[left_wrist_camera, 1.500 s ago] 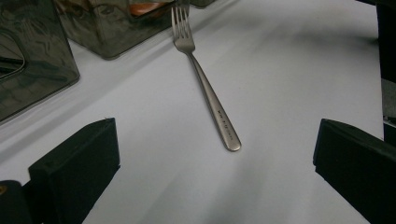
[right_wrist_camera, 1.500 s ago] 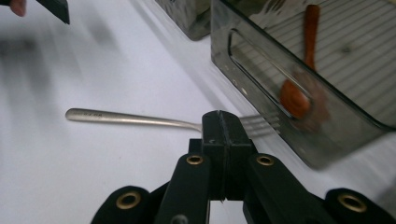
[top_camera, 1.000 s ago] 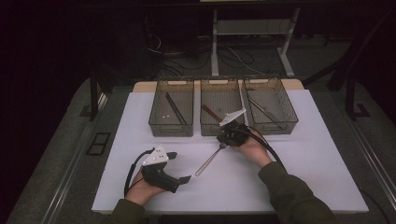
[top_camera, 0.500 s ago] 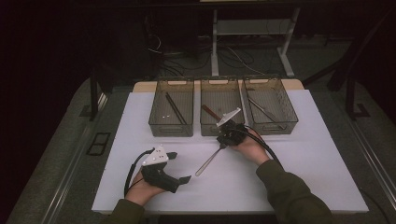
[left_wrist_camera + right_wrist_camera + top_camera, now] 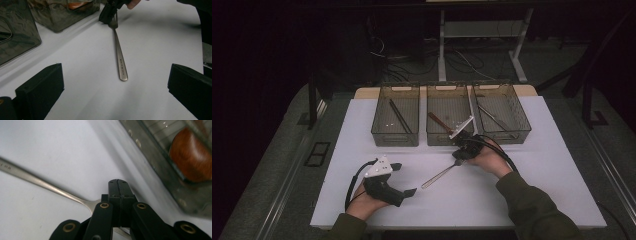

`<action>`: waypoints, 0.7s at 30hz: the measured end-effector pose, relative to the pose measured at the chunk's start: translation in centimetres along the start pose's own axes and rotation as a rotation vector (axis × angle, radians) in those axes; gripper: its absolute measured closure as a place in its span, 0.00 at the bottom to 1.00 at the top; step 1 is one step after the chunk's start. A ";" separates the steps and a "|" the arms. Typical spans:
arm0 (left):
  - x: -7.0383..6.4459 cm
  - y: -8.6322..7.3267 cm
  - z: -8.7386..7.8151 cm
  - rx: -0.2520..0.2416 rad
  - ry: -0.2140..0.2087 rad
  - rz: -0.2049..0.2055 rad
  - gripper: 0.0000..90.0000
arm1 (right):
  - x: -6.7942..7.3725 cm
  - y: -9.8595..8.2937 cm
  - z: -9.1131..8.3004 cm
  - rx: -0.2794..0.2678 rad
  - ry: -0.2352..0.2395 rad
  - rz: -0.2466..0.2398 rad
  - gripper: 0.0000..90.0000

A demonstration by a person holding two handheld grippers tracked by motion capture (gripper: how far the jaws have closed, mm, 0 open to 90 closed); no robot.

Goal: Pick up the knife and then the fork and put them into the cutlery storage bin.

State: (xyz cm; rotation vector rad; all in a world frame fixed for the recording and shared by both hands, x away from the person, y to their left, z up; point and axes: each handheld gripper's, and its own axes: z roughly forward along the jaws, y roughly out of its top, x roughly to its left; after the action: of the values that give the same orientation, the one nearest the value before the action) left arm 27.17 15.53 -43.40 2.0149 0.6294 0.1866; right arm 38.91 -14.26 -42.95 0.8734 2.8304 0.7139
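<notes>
right tongs [image 5: 460, 153]: black, hard-edged jaws pressed together on the tine end of the fork [image 5: 441, 173], hand just in front of the middle bin [image 5: 448, 121]. in the right gripper view the two pads met flat with the fork's neck running under them.

left tongs [image 5: 404, 179]: black body, pale three-cornered plate on top, jaws spread wide and holding nothing, resting near the table's front edge, well apart from the fork.

fork: brushed steel, slim flat handle with small stamped lettering, rounded butt. it lay slanted on the table [image 5: 537, 170], tines toward the bins, handle pointing toward the left tongs.

bins: three smoky, see-through plastic boxes in a row at the table's far side. left bin [image 5: 396, 121] held a thin dark stick; middle bin held a reddish-brown wooden piece, glossy and rounded; right bin [image 5: 503, 119] held a slim metal utensil.

surface: smooth matte white tabletop, on grey floor. room dark; cables and pale metal stand legs [image 5: 442, 45] behind the table.

change from the earlier frame: little. the right tongs sat a touch lower over the fork's head than a moment before; the left tongs and the bins lay as they had.
</notes>
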 end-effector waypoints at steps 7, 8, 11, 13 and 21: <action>0.0 0.0 0.0 0.000 -0.001 -0.001 0.00 | 0.1 -1.4 -0.9 0.040 0.028 -0.026 0.99; 0.0 0.0 0.0 0.001 -0.001 -0.001 0.00 | 0.1 -1.7 -1.0 0.046 0.036 -0.028 0.99; 0.0 0.0 0.0 0.002 -0.001 -0.002 0.00 | 0.3 -2.5 -1.5 0.056 0.060 -0.030 0.99; 0.0 0.0 0.1 -0.001 0.001 -0.001 0.00 | 0.6 -3.0 -1.7 0.065 0.075 -0.038 0.99; 0.0 0.0 0.1 0.000 0.000 -0.002 0.00 | 1.9 -4.5 -2.7 0.140 0.140 -0.103 0.99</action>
State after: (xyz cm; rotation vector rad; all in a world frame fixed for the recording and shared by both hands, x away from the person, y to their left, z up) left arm 27.20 15.46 -43.48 2.0145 0.6320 0.1855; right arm 34.39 -17.62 -42.52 0.7147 3.0555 0.5924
